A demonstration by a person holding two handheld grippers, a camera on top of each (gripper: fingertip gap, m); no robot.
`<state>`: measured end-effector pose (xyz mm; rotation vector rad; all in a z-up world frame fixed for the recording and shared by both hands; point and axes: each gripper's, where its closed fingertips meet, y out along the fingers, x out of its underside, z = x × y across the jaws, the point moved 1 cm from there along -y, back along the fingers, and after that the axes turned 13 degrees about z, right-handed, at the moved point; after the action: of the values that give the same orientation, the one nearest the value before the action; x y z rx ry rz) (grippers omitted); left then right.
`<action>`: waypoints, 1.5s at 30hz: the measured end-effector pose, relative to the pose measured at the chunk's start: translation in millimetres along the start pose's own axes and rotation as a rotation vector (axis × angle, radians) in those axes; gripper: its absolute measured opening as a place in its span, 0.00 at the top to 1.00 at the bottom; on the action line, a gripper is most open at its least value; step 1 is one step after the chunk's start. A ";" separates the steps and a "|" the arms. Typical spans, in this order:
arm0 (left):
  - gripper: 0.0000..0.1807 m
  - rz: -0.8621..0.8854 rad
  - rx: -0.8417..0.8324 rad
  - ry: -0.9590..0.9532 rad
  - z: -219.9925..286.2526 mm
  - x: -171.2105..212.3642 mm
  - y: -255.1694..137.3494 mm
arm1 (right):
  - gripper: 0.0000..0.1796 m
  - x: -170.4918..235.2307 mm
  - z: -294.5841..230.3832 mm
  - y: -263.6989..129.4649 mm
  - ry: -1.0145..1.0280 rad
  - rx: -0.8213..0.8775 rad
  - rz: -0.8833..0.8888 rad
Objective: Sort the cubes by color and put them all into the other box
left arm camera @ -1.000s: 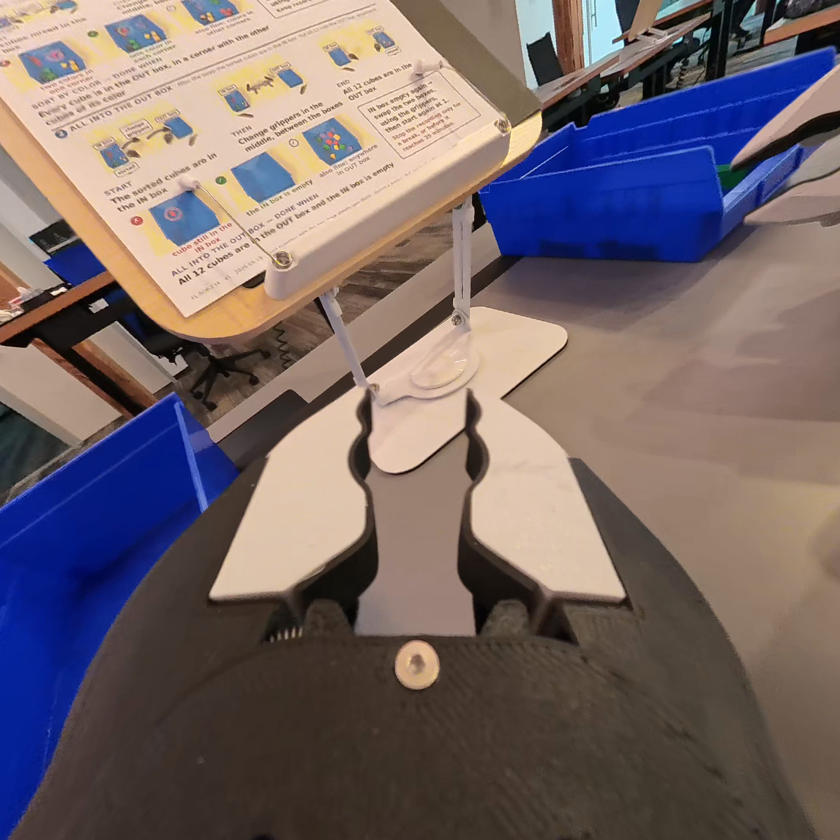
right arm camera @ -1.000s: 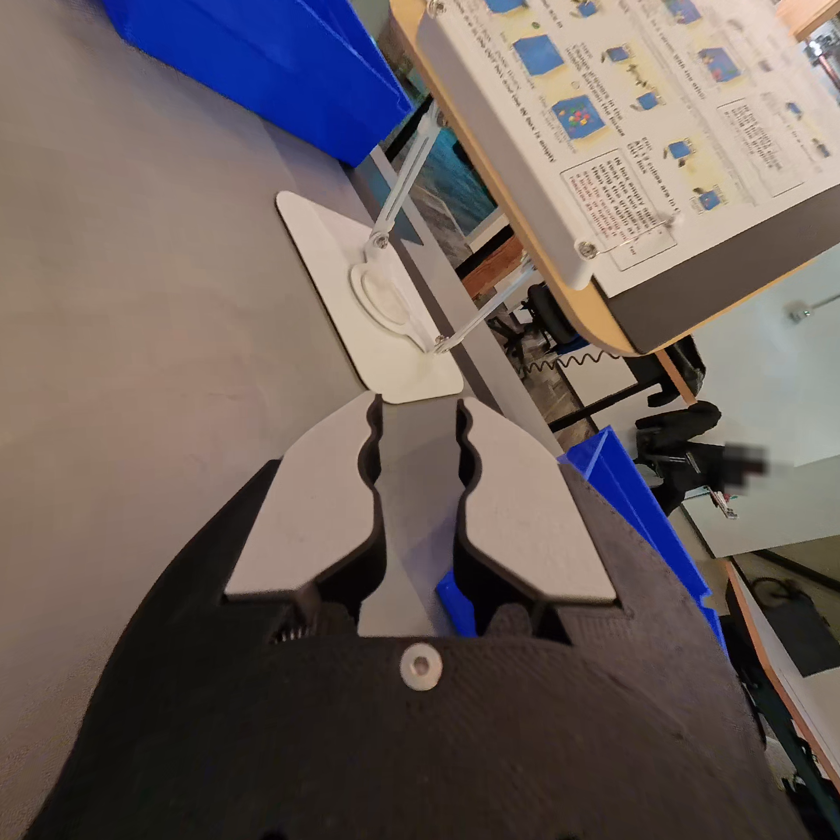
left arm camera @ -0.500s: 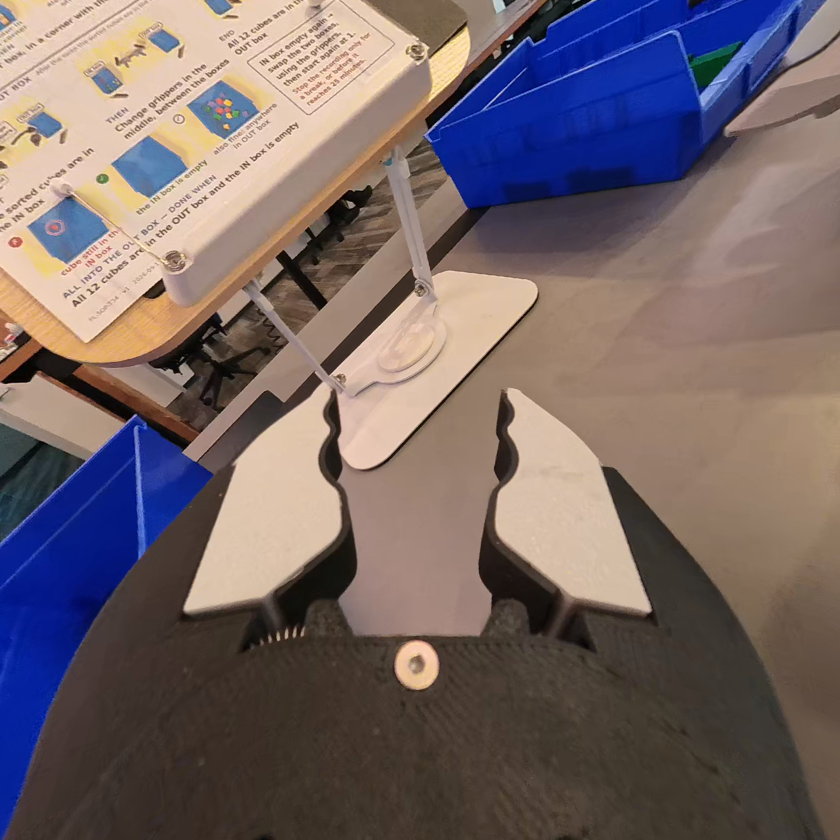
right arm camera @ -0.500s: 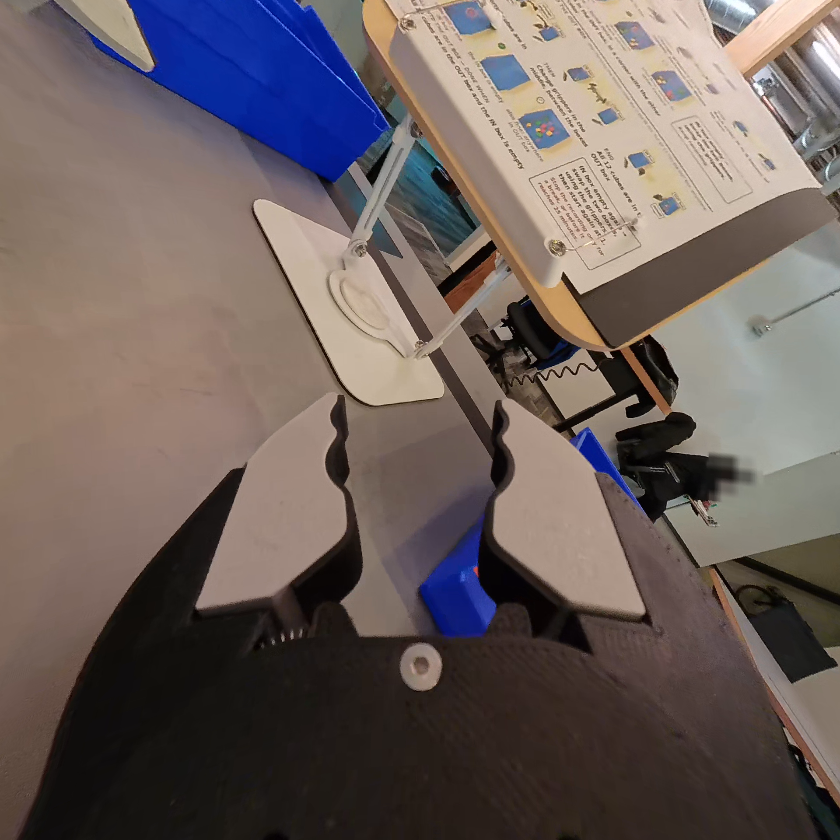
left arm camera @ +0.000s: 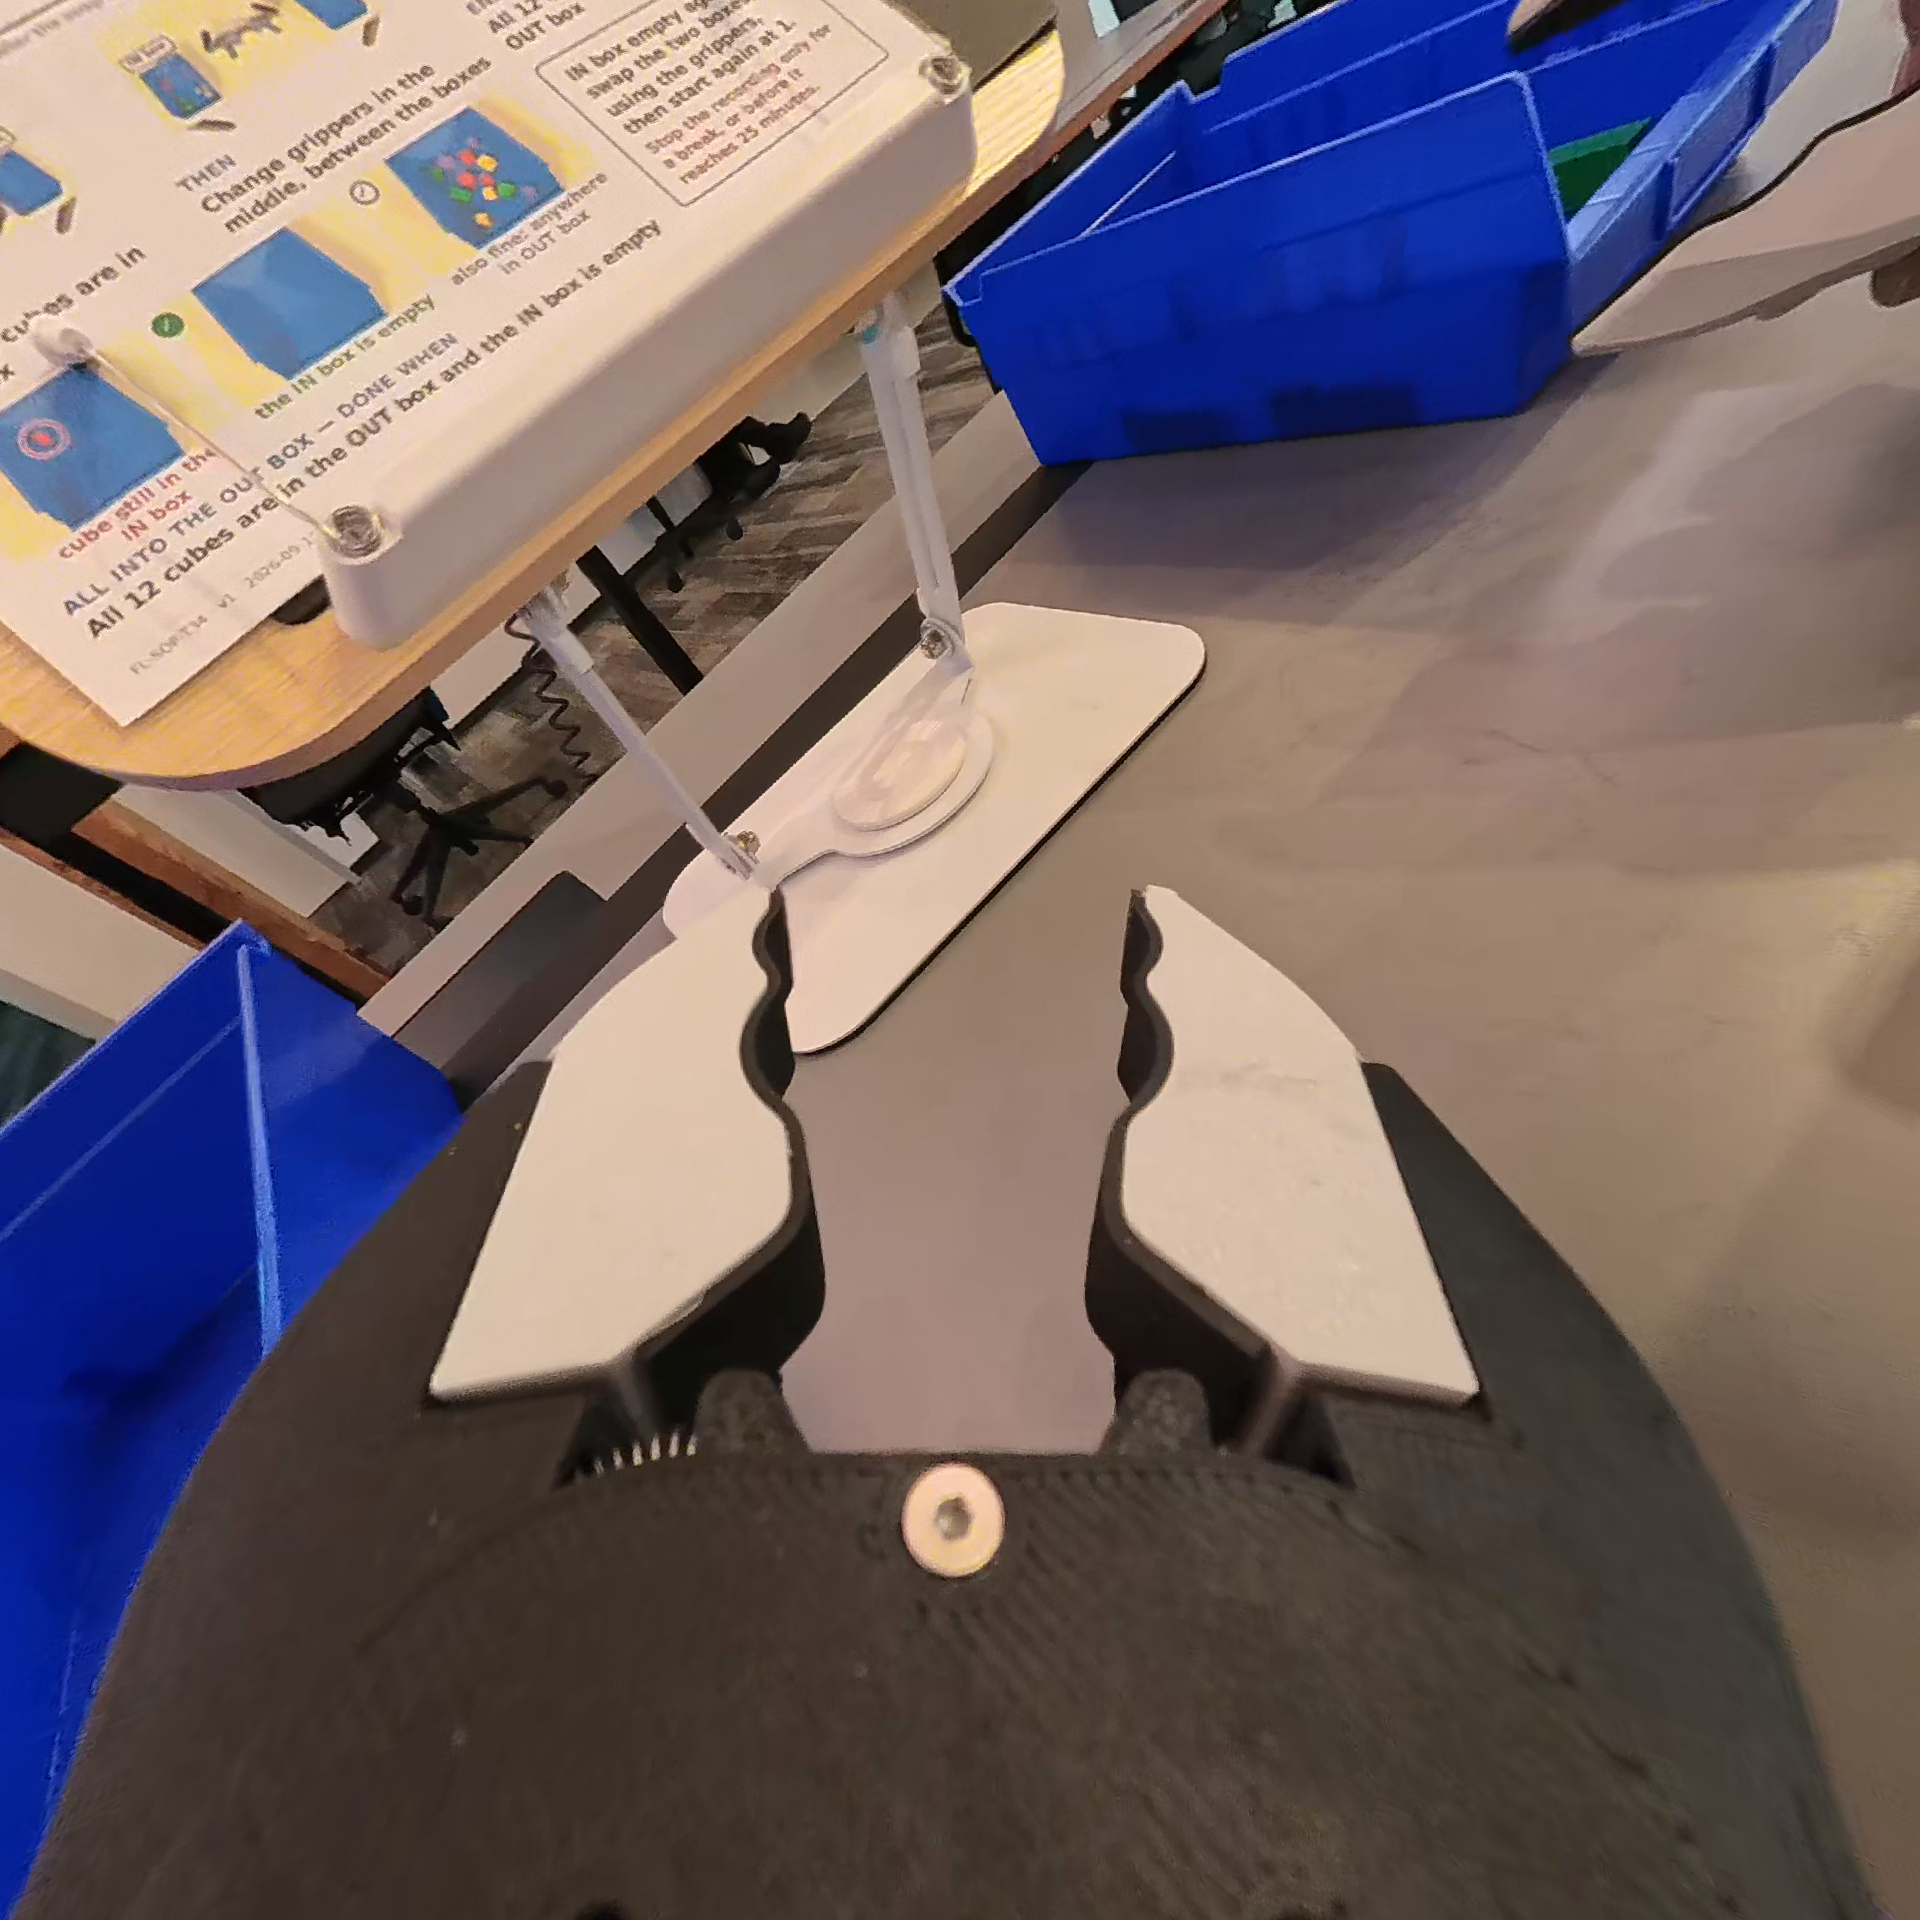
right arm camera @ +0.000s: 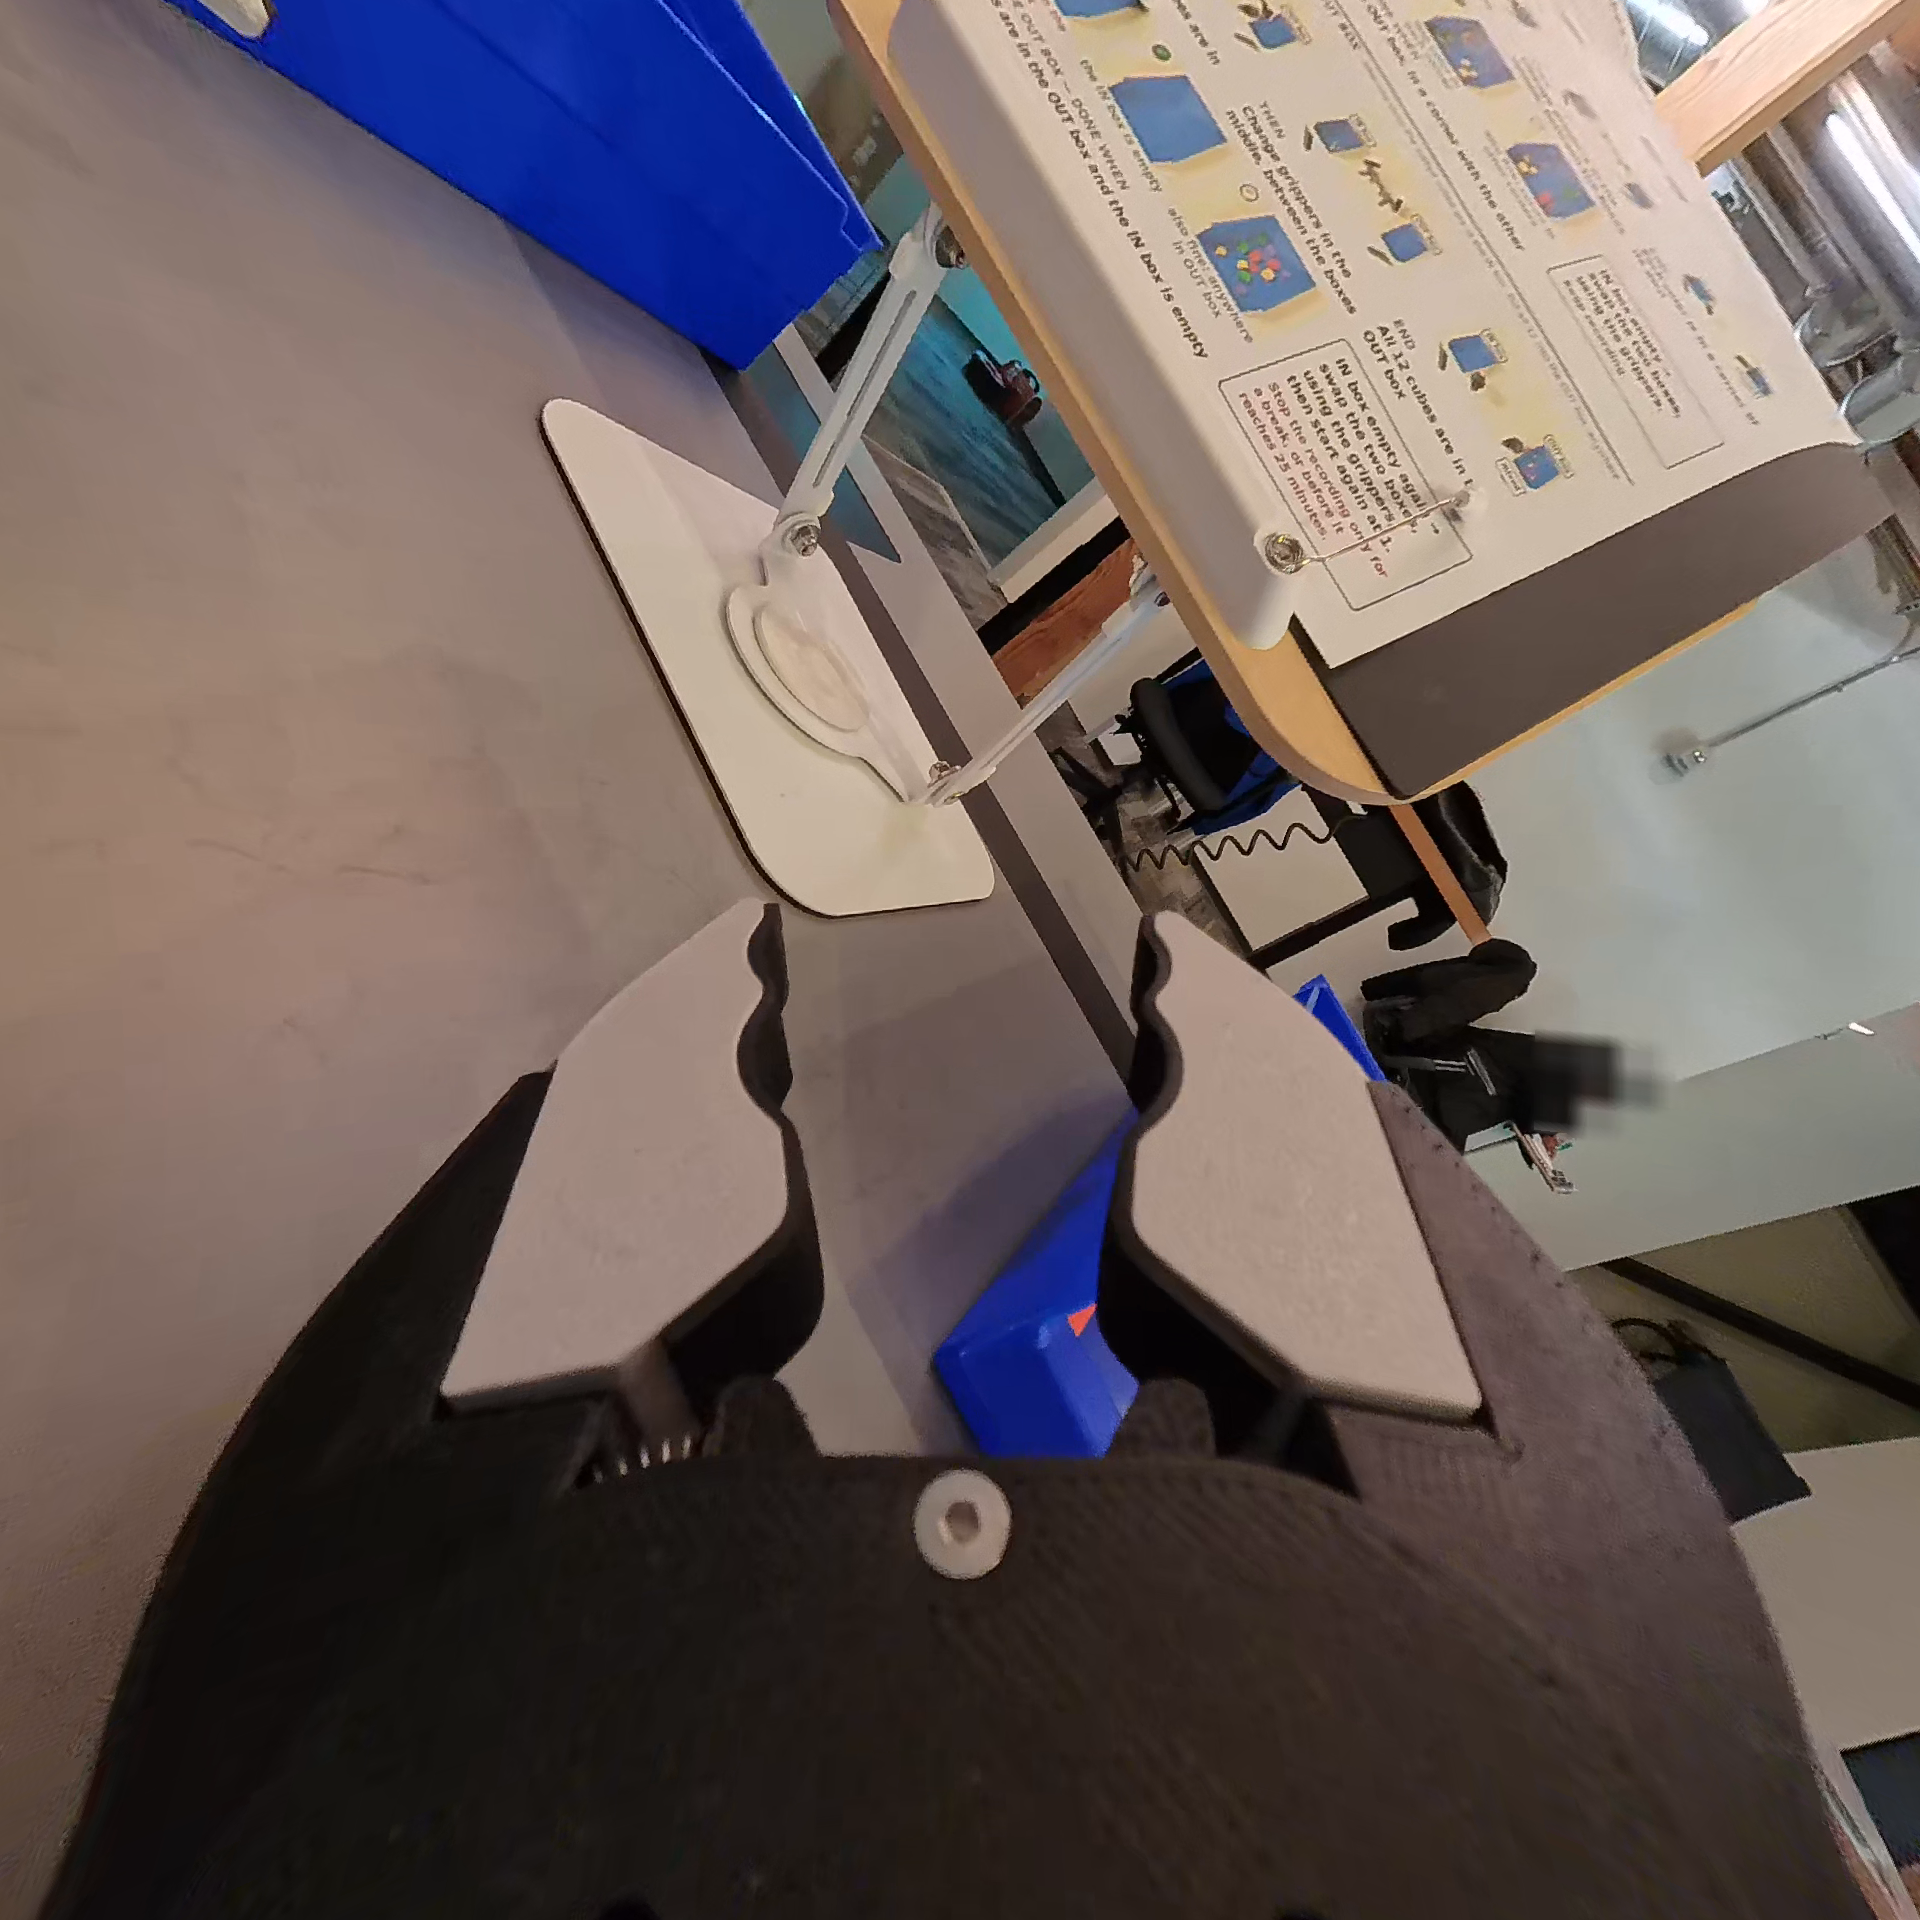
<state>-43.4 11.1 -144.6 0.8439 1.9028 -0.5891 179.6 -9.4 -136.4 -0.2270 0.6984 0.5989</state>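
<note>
Your grey table (left arm camera: pixel 1558 831) carries everything shown, with a blue box (left arm camera: pixel 1299 260) at its far right in the left wrist view, open top upward, its long axis running away toward the upper right. Just inside that box's far end you can see a sliver of a green cube (left arm camera: pixel 1595 166); its facing cannot be told. A second box (left arm camera: pixel 156 1195) sits at your lower left, close beside your left gripper (left arm camera: pixel 951 925), only one wall and corner in view. Between the boxes stands a white stand (left arm camera: pixel 1039 675) whose thin legs hold a tilted instruction board (left arm camera: pixel 468 260) above the table's back edge. Your left gripper hovers over bare table with its jaws spread and nothing between them. Your right gripper (right arm camera: pixel 961 935) is likewise spread and holds nothing; a box corner (right arm camera: pixel 1039 1351) shows below its right finger, with a small orange fleck (right arm camera: pixel 1081 1320) that is too little to identify.
</note>
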 end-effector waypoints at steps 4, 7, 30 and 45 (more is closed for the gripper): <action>0.66 -0.004 -0.009 -0.043 -4.5 5.1 0.0 | 0.64 -2.0 -0.4 0.0 -0.009 0.000 0.008; 0.66 -0.001 -0.020 -0.067 -7.4 6.2 -0.1 | 0.65 -4.6 2.0 -2.3 -0.028 0.010 0.014; 0.66 0.104 -0.218 -0.045 -52.9 -4.9 -21.2 | 0.60 41.4 121.3 -87.0 0.056 0.435 -0.016; 0.61 0.141 -0.531 0.036 -136.7 -9.3 -94.7 | 0.52 122.4 168.1 -131.6 0.289 0.674 -0.109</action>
<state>-189.5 42.3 -71.0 0.6321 1.8842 0.0257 421.1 3.2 -91.2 0.2809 1.1194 0.2015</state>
